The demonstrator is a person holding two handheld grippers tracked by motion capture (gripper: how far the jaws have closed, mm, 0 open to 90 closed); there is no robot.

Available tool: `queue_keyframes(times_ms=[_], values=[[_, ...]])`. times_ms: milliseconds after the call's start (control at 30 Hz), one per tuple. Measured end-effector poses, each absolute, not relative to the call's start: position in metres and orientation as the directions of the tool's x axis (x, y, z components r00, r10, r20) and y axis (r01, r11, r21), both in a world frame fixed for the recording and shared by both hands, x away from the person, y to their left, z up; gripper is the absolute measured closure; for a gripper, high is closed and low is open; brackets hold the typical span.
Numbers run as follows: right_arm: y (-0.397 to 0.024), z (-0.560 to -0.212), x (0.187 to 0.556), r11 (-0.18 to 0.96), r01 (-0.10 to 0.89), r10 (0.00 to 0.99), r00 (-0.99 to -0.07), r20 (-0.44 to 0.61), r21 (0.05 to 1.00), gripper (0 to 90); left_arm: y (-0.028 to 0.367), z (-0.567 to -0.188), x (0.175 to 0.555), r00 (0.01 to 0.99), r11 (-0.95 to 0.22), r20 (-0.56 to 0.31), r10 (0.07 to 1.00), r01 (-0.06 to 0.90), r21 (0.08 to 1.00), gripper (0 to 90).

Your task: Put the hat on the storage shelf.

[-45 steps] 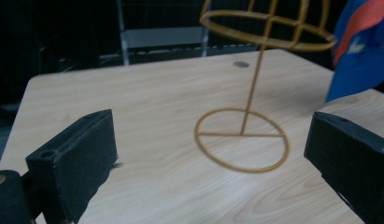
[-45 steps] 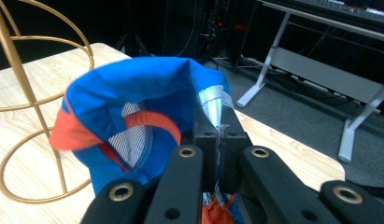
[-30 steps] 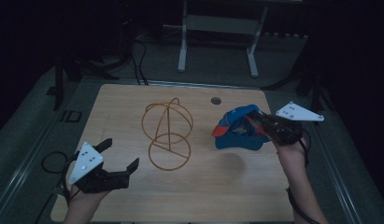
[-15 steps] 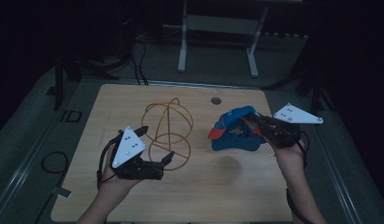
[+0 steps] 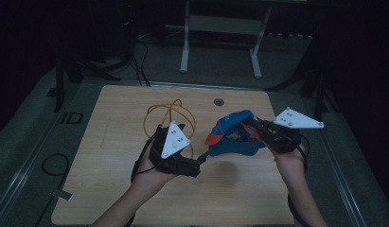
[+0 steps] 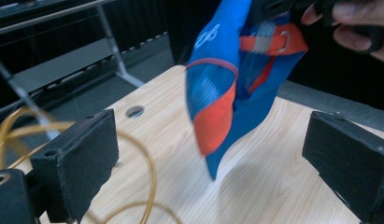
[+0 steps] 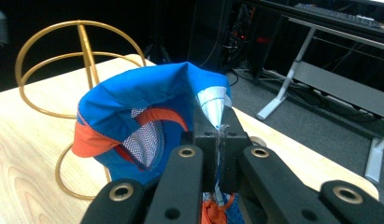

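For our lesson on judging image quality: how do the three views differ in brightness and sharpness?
High view: dim, surroundings nearly black; the light wooden table stands out, and a soft shadow lies under the blue and orange fabric cap. Left gripper view: brighter, the cap slightly blurred, and the gold wire stand soft. Right gripper view: bright and sharpest, with the cap's stitching and mesh clear.
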State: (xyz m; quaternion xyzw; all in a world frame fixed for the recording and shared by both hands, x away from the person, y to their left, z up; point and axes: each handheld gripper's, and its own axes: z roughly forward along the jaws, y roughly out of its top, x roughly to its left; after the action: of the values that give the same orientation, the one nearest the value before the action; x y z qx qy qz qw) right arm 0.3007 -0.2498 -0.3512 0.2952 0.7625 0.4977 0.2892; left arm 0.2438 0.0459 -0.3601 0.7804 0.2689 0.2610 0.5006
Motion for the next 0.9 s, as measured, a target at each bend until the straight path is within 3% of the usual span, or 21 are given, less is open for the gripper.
queue_keyframes(times_ms=[167, 633, 900], values=[[-0.247, -0.353, 0.295, 0.331, 0.157, 0.724, -0.674, -0.144, 0.931, 89.0, 0.028, -0.356, 0.252, 0.736, -0.374, 0.154, 0.659, 0.142, 0.917, 6.0], [-0.241, -0.356, 0.287, 0.335, 0.147, 0.695, -0.706, -0.139, 0.931, 89.0, -0.006, -0.363, 0.274, 0.747, -0.424, 0.187, 0.638, 0.138, 0.895, 25.3], [-0.238, -0.355, 0.281, 0.344, 0.127, 0.676, -0.721, -0.152, 0.93, 89.0, -0.012, -0.372, 0.285, 0.727, -0.413, 0.175, 0.664, 0.161, 0.896, 49.0]])
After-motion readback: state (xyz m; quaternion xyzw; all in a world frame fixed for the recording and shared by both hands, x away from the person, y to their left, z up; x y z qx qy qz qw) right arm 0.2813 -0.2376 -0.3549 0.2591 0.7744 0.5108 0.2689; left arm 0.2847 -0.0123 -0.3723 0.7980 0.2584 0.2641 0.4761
